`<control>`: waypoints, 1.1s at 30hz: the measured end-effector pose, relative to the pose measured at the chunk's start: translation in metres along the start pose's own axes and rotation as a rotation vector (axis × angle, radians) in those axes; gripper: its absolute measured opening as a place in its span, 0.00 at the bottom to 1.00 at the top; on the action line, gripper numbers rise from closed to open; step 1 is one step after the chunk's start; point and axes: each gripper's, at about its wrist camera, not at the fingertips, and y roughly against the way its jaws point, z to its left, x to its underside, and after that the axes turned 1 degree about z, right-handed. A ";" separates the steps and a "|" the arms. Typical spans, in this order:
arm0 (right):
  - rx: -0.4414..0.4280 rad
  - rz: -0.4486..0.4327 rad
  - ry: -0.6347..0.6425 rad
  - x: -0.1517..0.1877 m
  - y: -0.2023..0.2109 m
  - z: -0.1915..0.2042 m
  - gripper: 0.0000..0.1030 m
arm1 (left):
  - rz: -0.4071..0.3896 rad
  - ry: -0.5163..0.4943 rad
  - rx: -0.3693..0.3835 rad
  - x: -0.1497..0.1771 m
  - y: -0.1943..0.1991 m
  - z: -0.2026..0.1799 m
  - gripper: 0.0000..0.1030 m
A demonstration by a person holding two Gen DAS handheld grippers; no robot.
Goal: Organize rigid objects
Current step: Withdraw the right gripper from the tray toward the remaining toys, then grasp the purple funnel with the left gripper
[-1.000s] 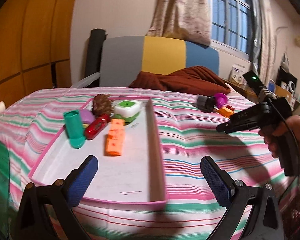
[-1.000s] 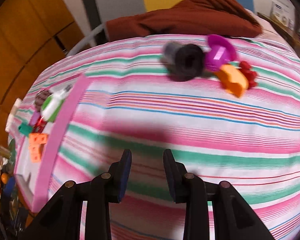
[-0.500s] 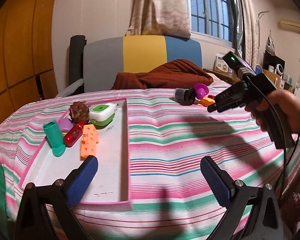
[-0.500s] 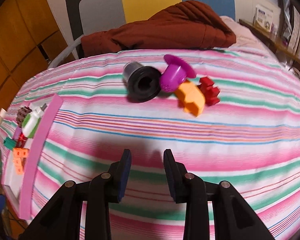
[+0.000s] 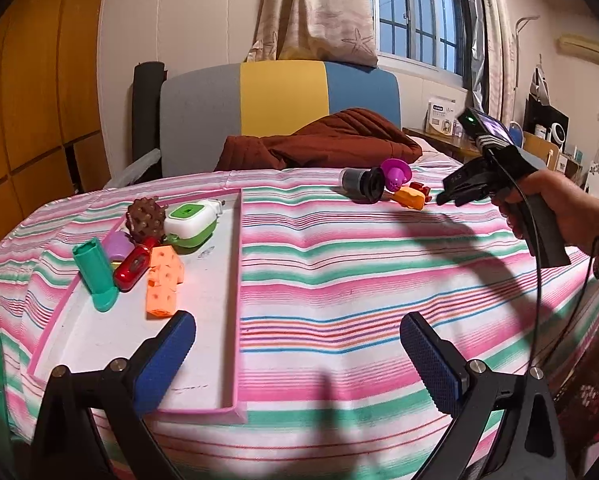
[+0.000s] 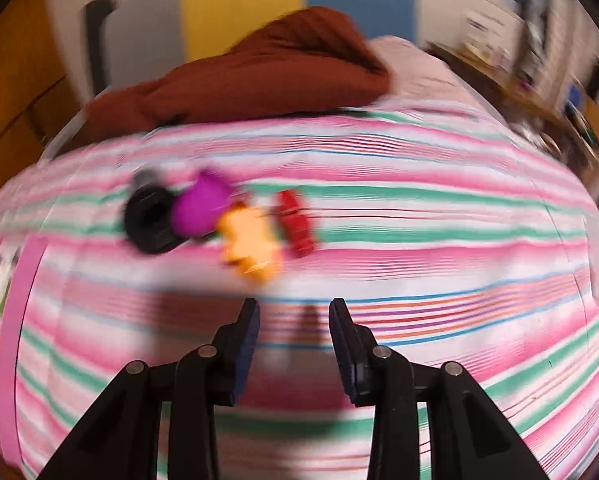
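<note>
Up and left of my right claw (image 6: pixel 293 336), its empty jaws opening, the toys (image 6: pixel 247 236) are lying nearer it than my spread left claw (image 5: pixel 297 352).

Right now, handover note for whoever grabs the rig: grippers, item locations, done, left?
Left gripper: open, empty, over the near end of the pink tray.
Right gripper: empty, jaws opening, short of the loose pile.
Done: teal cylinder, red capsule, orange block, spiky ball and green-white box in the tray.
Left: black cup, purple mushroom piece, orange piece, red piece on the striped cloth.
</note>
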 end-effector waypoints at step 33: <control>-0.189 0.187 -0.489 0.013 -0.014 -0.072 0.39 | 0.155 -0.046 -0.110 -0.220 -0.248 -0.136 1.00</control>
